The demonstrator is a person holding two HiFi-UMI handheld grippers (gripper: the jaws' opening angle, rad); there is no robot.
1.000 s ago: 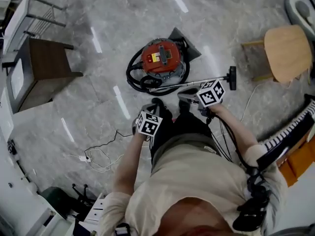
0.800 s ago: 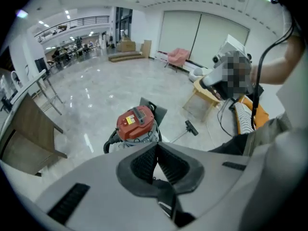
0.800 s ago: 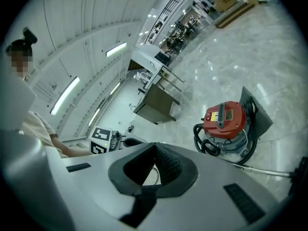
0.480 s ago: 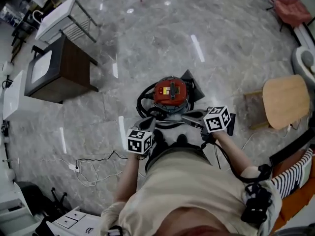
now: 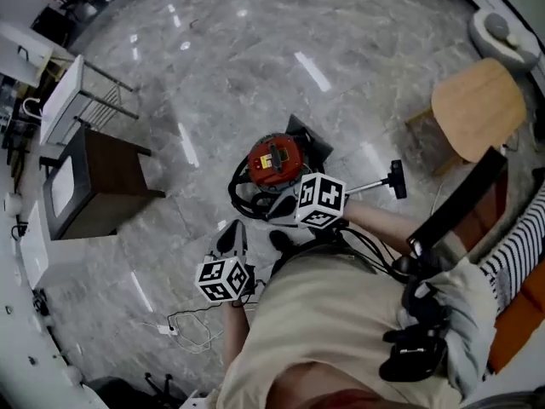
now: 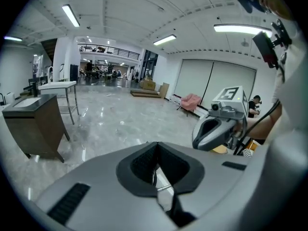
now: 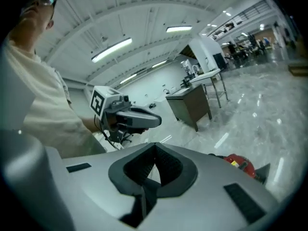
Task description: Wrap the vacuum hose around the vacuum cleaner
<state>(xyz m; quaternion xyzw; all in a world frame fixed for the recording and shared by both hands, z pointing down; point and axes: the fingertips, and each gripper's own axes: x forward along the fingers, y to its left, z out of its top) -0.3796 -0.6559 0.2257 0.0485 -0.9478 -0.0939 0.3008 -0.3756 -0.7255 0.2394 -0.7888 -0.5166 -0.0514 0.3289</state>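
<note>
The red vacuum cleaner [image 5: 275, 162] stands on the marble floor, and its black hose [image 5: 242, 196] lies coiled around its base. Its metal wand ends in a black floor nozzle [image 5: 396, 179] off to the right. My left gripper [image 5: 234, 227] hovers above the floor, near and left of the vacuum, shut and empty. My right gripper [image 5: 272, 210] hangs over the coil's near side, shut on nothing as well. In the left gripper view the jaws [image 6: 155, 162] are closed, with the right gripper [image 6: 216, 129] ahead. The right gripper view shows closed jaws [image 7: 155, 165], the left gripper [image 7: 130, 117] and the vacuum [image 7: 240, 163].
A dark wooden cabinet [image 5: 94, 186] and a white wire-frame table [image 5: 72, 100] stand at the left. A round wooden chair [image 5: 477, 109] is at the right. A thin white cable with a plug [image 5: 187, 331] lies on the floor near my feet.
Both grippers have risen from near the floor and rolled, staying shut and empty. The head view has swung, so the vacuum now sits higher in frame. The hose stays coiled.
</note>
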